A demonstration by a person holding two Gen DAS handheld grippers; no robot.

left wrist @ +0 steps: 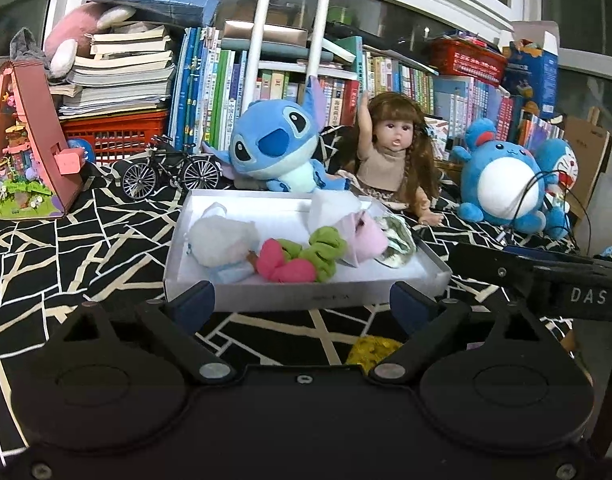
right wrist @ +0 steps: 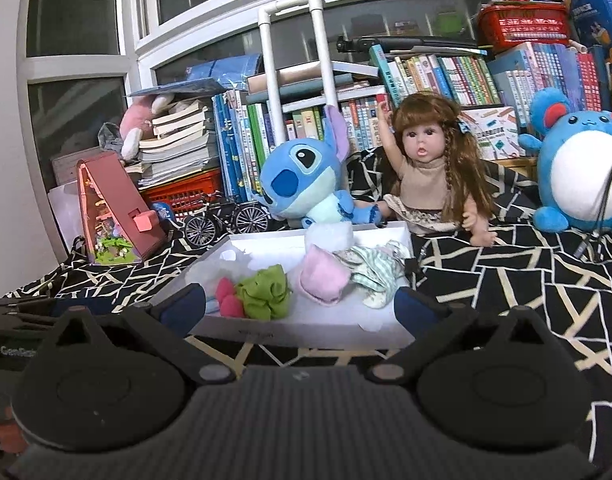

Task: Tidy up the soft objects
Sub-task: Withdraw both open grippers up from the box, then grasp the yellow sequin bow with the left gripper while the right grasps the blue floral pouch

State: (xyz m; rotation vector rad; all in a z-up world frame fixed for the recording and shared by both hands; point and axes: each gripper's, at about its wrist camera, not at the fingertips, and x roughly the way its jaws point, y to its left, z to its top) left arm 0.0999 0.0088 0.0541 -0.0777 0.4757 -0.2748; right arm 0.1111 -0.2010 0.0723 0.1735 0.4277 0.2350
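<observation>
A shallow white box [left wrist: 177,246] lies on the black-and-white cloth. It holds a white fluffy piece [left wrist: 222,236], a red-pink scrunchie [left wrist: 284,266], a green scrunchie [left wrist: 324,248], a pink cloth [left wrist: 366,238] and a green-striped cloth [right wrist: 376,268]. A yellow soft item [left wrist: 372,350] lies on the cloth in front of the box. My left gripper [left wrist: 302,302] stands open just before the box's front wall, with nothing between its fingers. My right gripper [right wrist: 300,306] is open too, at the same wall [right wrist: 306,334], and holds nothing.
Behind the box sit a blue Stitch plush [left wrist: 274,144], a long-haired doll [left wrist: 390,152] and a round blue plush [left wrist: 502,184]. A toy bicycle [left wrist: 170,168] and a triangular miniature house [left wrist: 22,148] stand at the left. Rows of books fill the back.
</observation>
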